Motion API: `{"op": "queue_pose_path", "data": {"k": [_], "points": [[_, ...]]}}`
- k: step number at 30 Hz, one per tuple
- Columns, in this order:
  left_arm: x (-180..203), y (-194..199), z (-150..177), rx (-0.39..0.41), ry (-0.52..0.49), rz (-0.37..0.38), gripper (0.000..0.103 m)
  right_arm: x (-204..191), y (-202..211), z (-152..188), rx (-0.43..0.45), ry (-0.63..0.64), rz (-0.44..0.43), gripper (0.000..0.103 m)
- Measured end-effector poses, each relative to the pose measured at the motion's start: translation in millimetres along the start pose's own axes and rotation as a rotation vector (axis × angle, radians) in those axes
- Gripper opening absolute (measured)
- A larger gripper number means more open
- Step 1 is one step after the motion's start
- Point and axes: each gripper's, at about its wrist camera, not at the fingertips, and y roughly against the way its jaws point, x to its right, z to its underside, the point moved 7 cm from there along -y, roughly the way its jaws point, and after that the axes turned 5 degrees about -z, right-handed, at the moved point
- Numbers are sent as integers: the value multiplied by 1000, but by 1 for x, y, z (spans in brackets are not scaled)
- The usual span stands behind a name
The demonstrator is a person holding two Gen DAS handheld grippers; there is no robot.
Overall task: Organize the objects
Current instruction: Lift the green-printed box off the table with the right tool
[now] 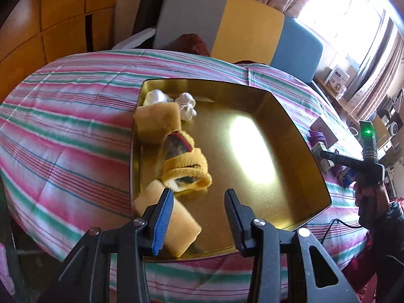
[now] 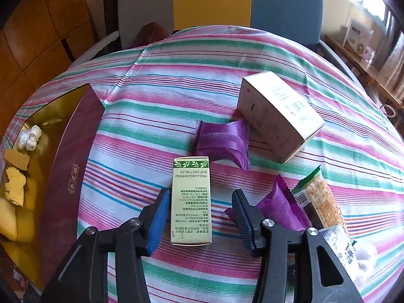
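Since the small green-and-cream carton [image 2: 191, 200] lies flat on the striped cloth [image 2: 156, 116] right of the gold-lined box [image 2: 73, 136], between the right gripper's [image 2: 199, 214] released jaws, we judge it light, stiff, crushable, best pinched across its long sides; the left gripper [image 1: 199, 217] hangs open, empty.

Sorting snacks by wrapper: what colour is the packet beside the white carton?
Purple packet, clearest in right wrist view.

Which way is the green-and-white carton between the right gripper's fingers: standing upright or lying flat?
Lying flat: the green-and-white carton rests broad face up on the striped cloth.
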Motion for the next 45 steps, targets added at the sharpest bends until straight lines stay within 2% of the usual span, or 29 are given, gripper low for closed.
{"op": "queue_pose_path", "data": {"k": [5,7,8,13,18,31,45], "points": [[-8,6,1,29,-5,-55,42,-3,0,1,1,12,7,50],[-9,10,0,46,-17,-79,42,-6,-1,3,-7,34,17,32],[-9,12,-1,58,-26,-95,42,-8,-3,4,-16,48,28,30],[-8,19,-2,100,-68,-158,42,-12,-7,9,-42,63,43,30],[-6,18,0,101,-79,-177,42,-8,-8,11,-54,27,23,30],[3,14,5,88,-102,-168,42,-8,-10,11,-55,46,44,30],[-4,17,6,91,-93,-146,42,-11,-4,10,-41,41,75,30]]}}
